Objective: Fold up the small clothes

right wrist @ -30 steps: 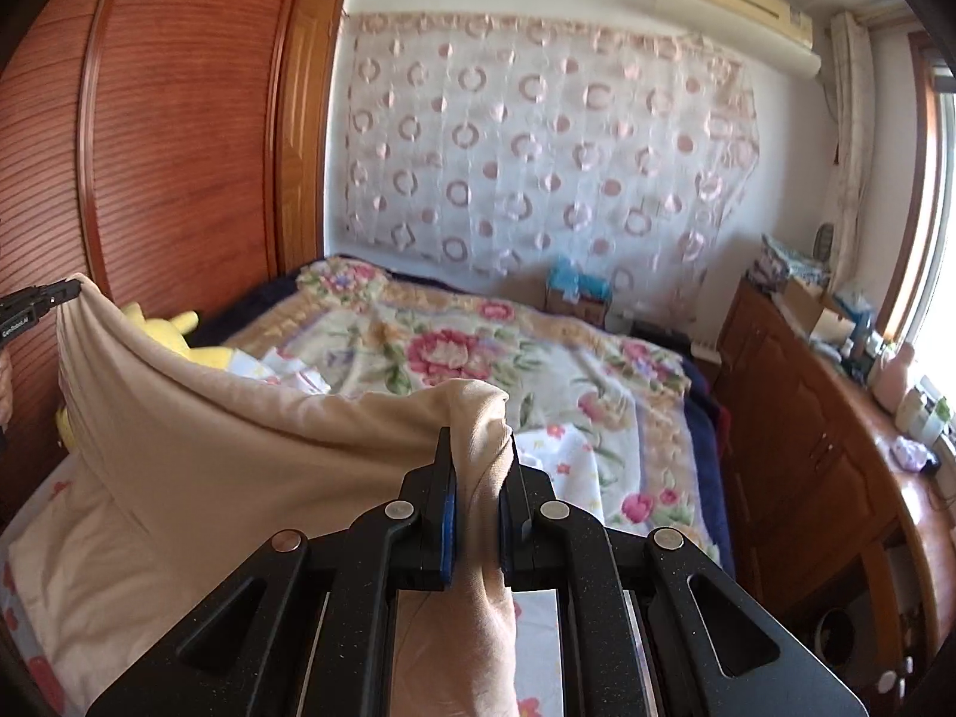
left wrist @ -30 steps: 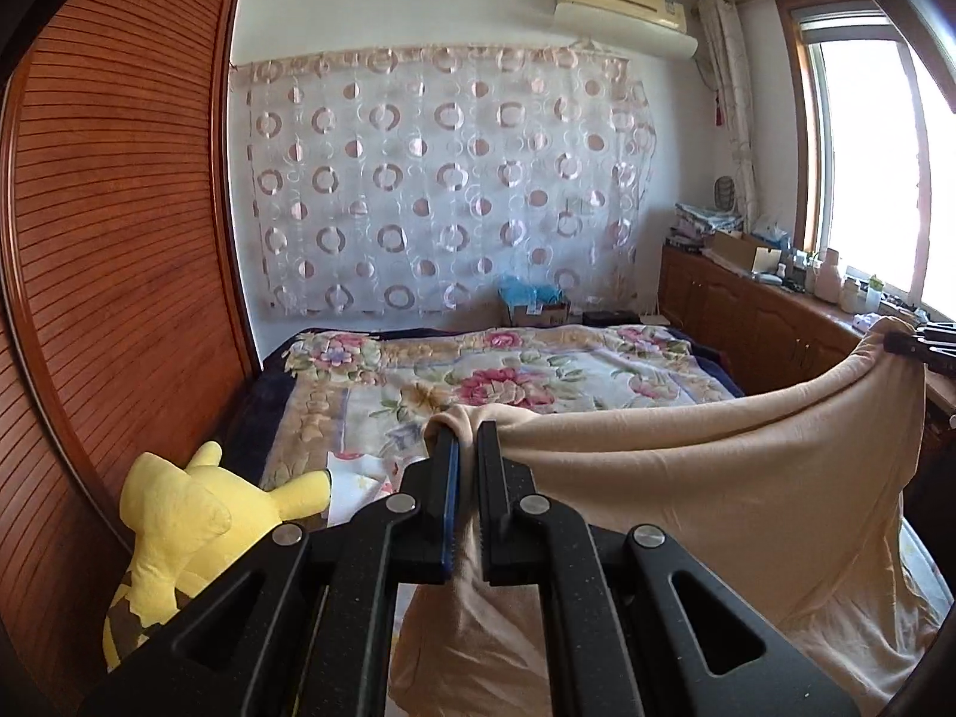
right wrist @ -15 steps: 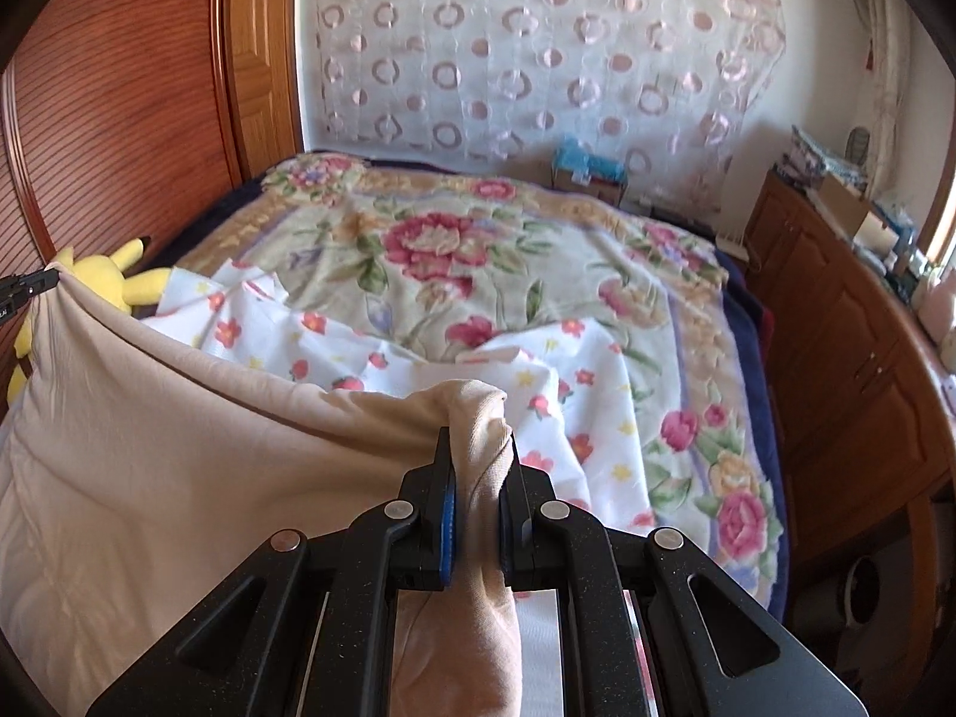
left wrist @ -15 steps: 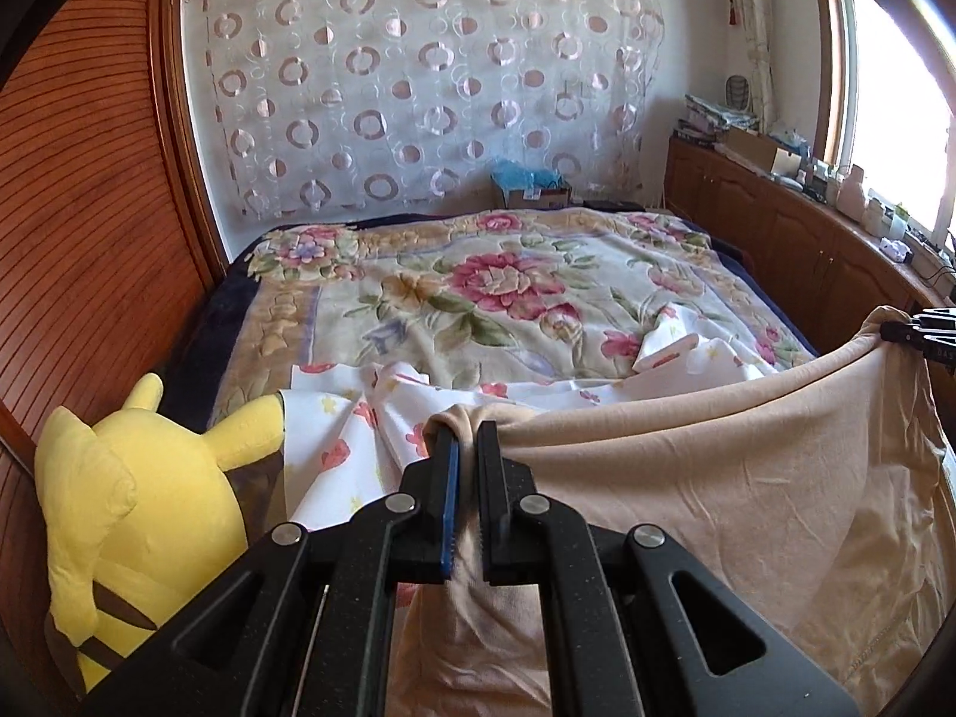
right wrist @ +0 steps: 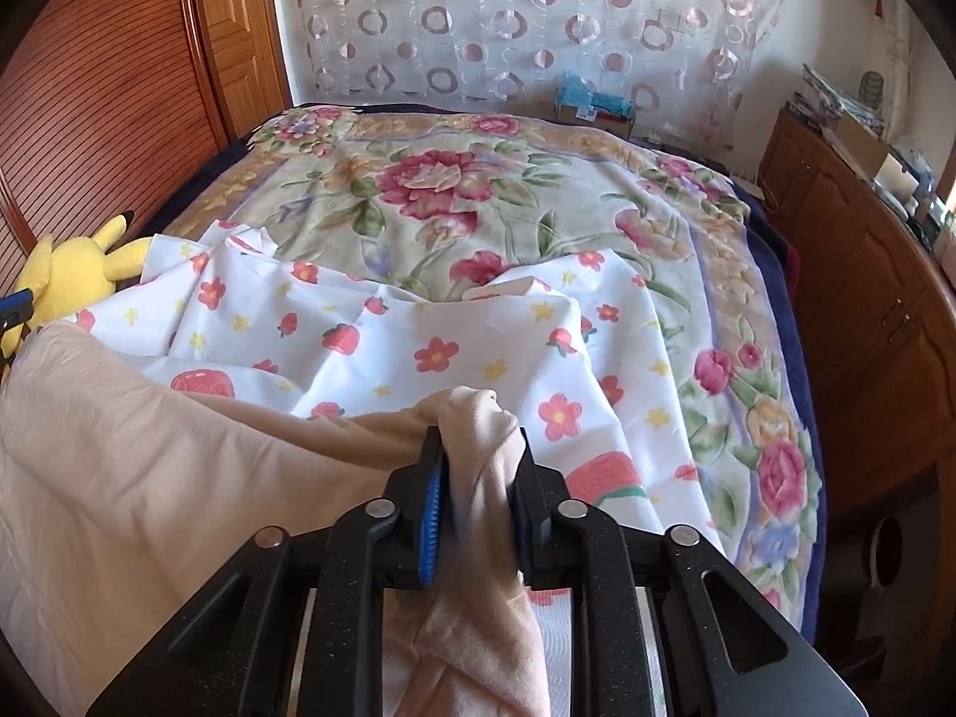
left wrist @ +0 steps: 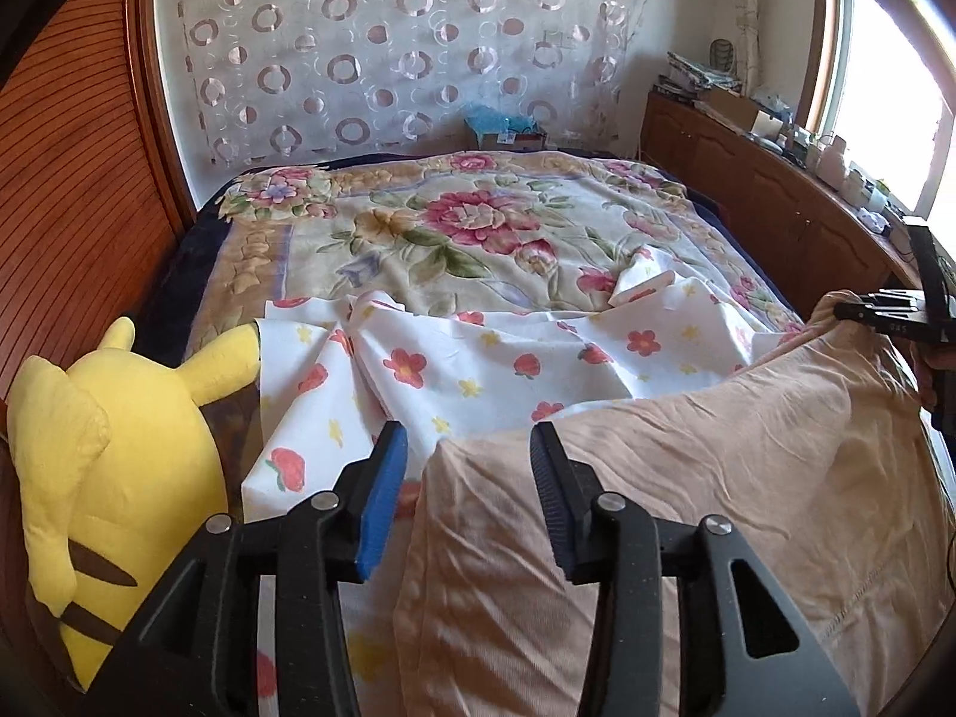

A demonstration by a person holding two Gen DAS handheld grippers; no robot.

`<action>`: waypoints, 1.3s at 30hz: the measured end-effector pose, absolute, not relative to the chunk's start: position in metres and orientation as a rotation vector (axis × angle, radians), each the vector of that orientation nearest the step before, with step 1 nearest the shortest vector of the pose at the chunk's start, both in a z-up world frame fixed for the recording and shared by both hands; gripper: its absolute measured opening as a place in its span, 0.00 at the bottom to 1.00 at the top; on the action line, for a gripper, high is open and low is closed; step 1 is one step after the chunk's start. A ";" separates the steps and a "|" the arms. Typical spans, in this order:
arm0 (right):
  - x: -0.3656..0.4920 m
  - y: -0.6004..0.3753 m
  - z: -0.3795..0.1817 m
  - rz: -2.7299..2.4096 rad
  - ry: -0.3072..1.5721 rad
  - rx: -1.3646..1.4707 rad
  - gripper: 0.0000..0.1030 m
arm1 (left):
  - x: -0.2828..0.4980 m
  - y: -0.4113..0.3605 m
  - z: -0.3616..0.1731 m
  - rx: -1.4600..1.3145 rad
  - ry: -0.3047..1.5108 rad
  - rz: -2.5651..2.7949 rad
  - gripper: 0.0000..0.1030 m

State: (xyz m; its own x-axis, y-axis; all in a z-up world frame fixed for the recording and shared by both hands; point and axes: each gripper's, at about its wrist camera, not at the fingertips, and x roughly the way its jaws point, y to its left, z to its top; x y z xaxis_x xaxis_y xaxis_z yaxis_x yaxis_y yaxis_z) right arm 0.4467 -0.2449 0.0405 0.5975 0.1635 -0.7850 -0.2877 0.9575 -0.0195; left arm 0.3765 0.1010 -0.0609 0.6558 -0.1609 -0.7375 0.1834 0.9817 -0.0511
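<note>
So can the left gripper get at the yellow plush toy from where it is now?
Probably yes: the left gripper is open, the beige garment dropped from it, and the yellow plush toy lies uncovered beside it.

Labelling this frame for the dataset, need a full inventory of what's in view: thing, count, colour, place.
beige garment: 1, beige, near end of the bed, draped toward the camera
white floral cloth: 1, white with red flowers and strawberries, on the blanket behind the garment
floral blanket: 1, cream with pink flowers, covering the bed
plush toy: 1, yellow, bed's left edge by the wardrobe
wardrobe: 1, brown slatted wood, left
curtain: 1, sheer with circles, back wall
cabinet: 1, brown wood, right, cluttered top
left claw: 1, black with blue pad, jaws just opened, garment corner loose between them
right claw: 1, black, jaws just loosening, garment bunched between them
</note>
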 end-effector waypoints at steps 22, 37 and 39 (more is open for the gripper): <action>0.279 -0.283 0.027 0.262 0.866 -0.021 0.44 | 0.322 0.112 -0.096 0.046 0.917 -0.151 0.72; 0.288 -0.274 0.019 0.266 0.883 -0.005 0.45 | 0.320 0.117 -0.107 0.022 0.900 -0.143 0.76; 0.289 -0.268 0.013 0.256 0.870 -0.018 0.45 | 0.320 0.117 -0.108 0.022 0.900 -0.143 0.76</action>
State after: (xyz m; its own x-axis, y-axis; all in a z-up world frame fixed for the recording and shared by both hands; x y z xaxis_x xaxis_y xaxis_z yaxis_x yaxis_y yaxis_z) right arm 0.2888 -0.2679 0.0132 0.6162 0.2148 -0.7577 -0.2292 0.9694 0.0885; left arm 0.3203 0.1166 -0.1075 0.6129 -0.1150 -0.7818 0.1334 0.9902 -0.0410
